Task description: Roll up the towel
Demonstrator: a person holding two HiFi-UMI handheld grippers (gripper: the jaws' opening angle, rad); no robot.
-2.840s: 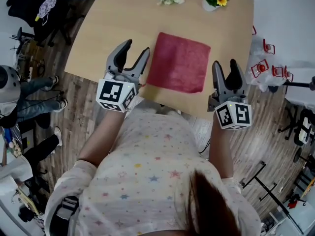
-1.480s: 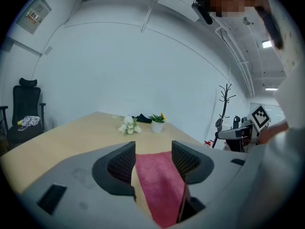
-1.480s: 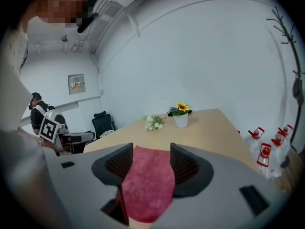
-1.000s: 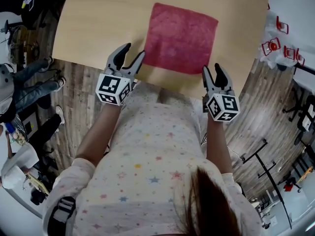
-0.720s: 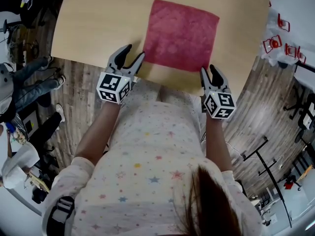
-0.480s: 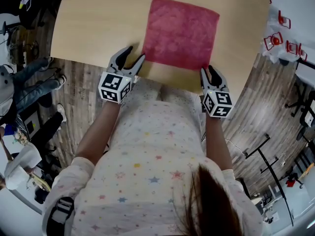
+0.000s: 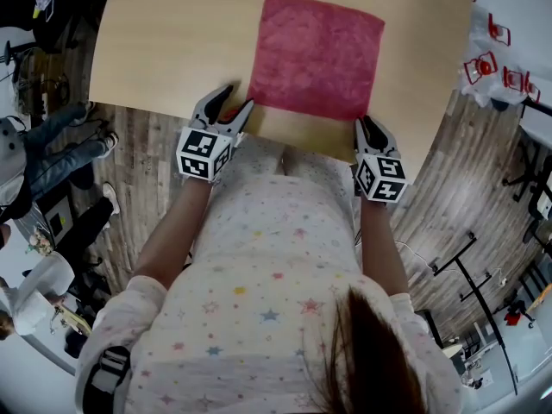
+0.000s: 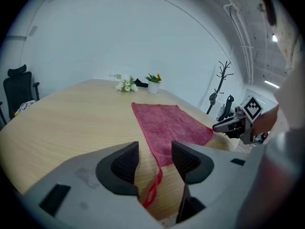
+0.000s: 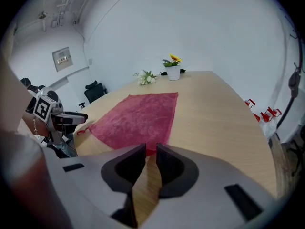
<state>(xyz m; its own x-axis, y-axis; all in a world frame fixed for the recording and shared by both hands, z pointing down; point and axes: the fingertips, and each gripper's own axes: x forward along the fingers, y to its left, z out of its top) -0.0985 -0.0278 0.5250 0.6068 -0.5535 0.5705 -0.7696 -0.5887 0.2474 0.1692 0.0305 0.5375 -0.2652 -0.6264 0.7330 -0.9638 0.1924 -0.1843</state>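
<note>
Towel [image 7: 316, 54] flat at table [image 7: 164, 41] near edge | left gripper [image 7: 236, 99] spread round its corner | right gripper [image 7: 368, 124] pinching other near corner | far-edge pot [image 9: 173, 72] holds sunflower [image 9: 175, 58]

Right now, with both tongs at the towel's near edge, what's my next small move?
Probably close the left tongs: they stand open around the red towel's near left corner, while the right tongs look pinched on the other near corner.
</note>
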